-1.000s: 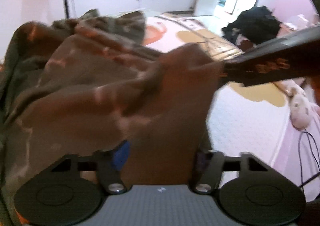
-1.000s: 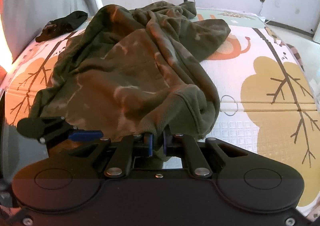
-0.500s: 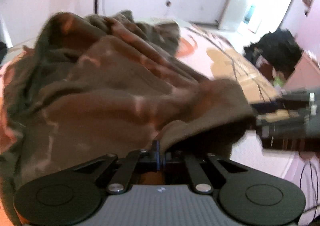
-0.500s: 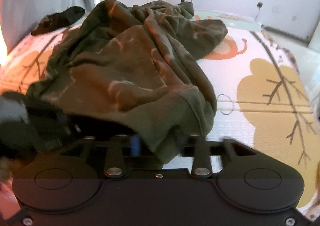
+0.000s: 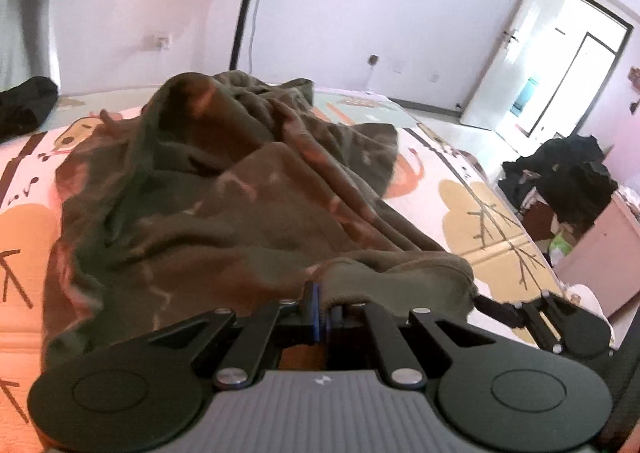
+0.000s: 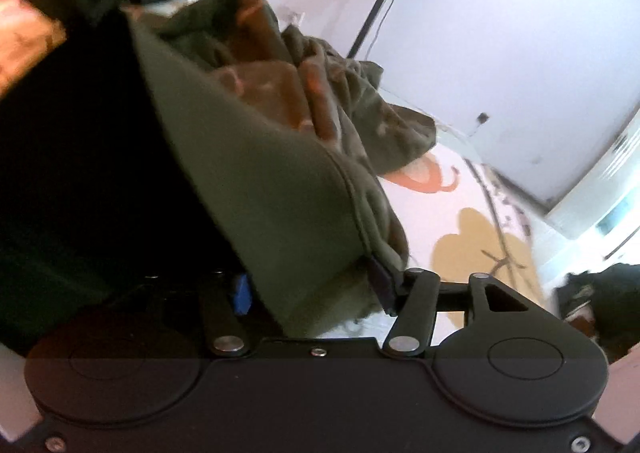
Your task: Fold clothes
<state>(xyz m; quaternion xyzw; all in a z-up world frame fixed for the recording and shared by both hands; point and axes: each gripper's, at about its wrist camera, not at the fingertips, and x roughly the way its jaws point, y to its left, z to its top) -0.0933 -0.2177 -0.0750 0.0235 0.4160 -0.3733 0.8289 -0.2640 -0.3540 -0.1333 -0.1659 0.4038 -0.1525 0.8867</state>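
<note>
Left gripper [image 5: 320,305] clamped on olive garment [image 5: 224,209] hem.

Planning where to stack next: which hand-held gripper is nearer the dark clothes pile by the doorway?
Right. The right hand-held gripper, jaws opening around the green sweatshirt, sits toward the dark clothes pile; the left hand-held gripper, shut on the hem, is farther from it.

No words, numbers or brand names can be read anywhere (the small pale mark on the left hand-held gripper [image 5: 320,313] body is too tiny to make out).
</note>
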